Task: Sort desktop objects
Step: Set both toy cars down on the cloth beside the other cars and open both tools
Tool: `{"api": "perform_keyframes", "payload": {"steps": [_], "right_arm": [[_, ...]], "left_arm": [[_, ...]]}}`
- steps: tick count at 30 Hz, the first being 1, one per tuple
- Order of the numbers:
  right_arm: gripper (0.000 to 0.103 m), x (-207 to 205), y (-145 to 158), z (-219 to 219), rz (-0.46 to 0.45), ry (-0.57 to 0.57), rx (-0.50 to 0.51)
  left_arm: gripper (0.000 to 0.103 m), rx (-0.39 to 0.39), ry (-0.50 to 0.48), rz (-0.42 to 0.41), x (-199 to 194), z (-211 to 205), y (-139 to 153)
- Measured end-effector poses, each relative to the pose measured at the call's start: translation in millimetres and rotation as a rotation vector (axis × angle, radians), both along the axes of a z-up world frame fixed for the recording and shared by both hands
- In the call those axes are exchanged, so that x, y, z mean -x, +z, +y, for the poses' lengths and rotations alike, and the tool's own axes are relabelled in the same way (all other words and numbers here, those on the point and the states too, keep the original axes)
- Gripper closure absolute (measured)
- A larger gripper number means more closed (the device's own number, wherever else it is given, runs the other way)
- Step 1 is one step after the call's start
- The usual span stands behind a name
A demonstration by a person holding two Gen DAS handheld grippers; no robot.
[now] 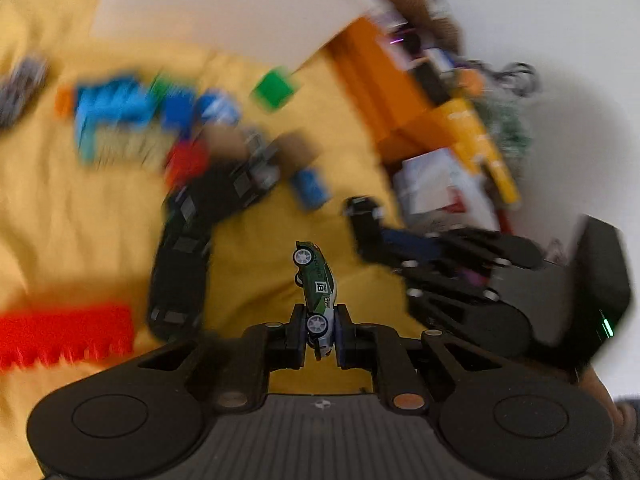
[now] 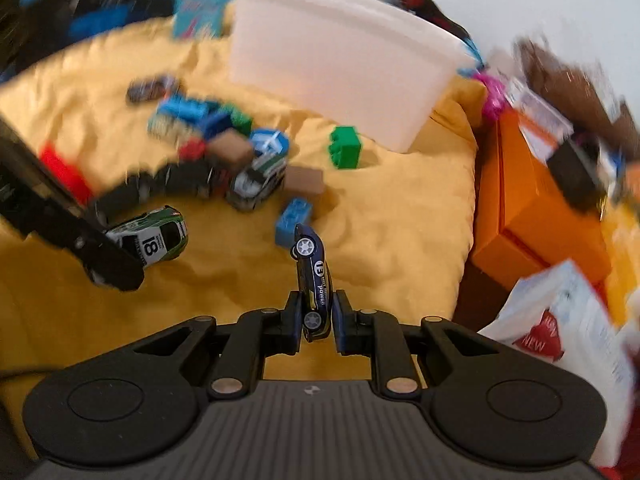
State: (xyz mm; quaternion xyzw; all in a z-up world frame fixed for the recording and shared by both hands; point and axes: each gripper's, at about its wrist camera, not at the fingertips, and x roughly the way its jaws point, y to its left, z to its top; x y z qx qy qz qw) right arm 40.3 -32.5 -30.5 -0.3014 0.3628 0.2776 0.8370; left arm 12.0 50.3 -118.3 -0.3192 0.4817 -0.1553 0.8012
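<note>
1. Your left gripper (image 1: 318,330) pinches the green car (image 1: 316,280) at its lower end, jaws pressed on both sides; the car stands nose-up at lower centre of the left wrist view, its "18" door facing the camera.
2. Your right gripper (image 2: 316,316) pinches the blue car (image 2: 313,276) the same way, nose-up at lower centre of the right wrist view, "13" on its side.
3. In the right wrist view the green car (image 2: 154,236) shows at left of frame, held by the left gripper's fingers (image 2: 108,264) above the yellow cloth (image 2: 400,220).
4. In the left wrist view the right gripper (image 1: 376,224) reaches in from the right of frame, blurred.
5. White bin (image 2: 340,64) sits upper centre in the right wrist view, on the cloth.
6. A green block (image 2: 345,147) lies just below the bin; a blue block (image 2: 292,222) lies near the blue car's nose.
7. A pile of blocks and a white-green car (image 2: 260,176) lies left of centre.
8. Orange box (image 2: 536,208) at right, off the cloth.
</note>
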Motion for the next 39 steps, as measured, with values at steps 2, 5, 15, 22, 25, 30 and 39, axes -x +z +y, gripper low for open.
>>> {"api": "perform_keyframes", "payload": {"steps": [2,5,15,22,25,30,39], "right_arm": [[0.085,7,-10,1,-0.03,0.036,0.06],[0.081,24,-13,8,-0.077,0.099,0.113],[0.056,39,-4,9,0.02,0.137,0.037],[0.03,9,11,-18,0.178,0.021,-0.208],[0.031,5,4,-16,0.166,0.025,-0.19],[0.034,-2,0,-15,0.164,0.057,-0.196],[0.065,-1,-2,-20,0.361,0.036,-0.222]], "left_arm": [[0.085,-0.01,0.028,0.036,2,0,-8],[0.067,-0.108,0.063,0.006,8,2,4],[0.05,-0.407,-0.018,-0.105,30,-11,27],[0.05,-0.513,-0.078,-0.13,26,-26,24],[0.05,-0.541,-0.076,-0.125,20,-27,22],[0.05,-0.577,-0.116,-0.182,13,-36,32],[0.054,-0.822,-0.322,-0.245,10,-70,20]]}}
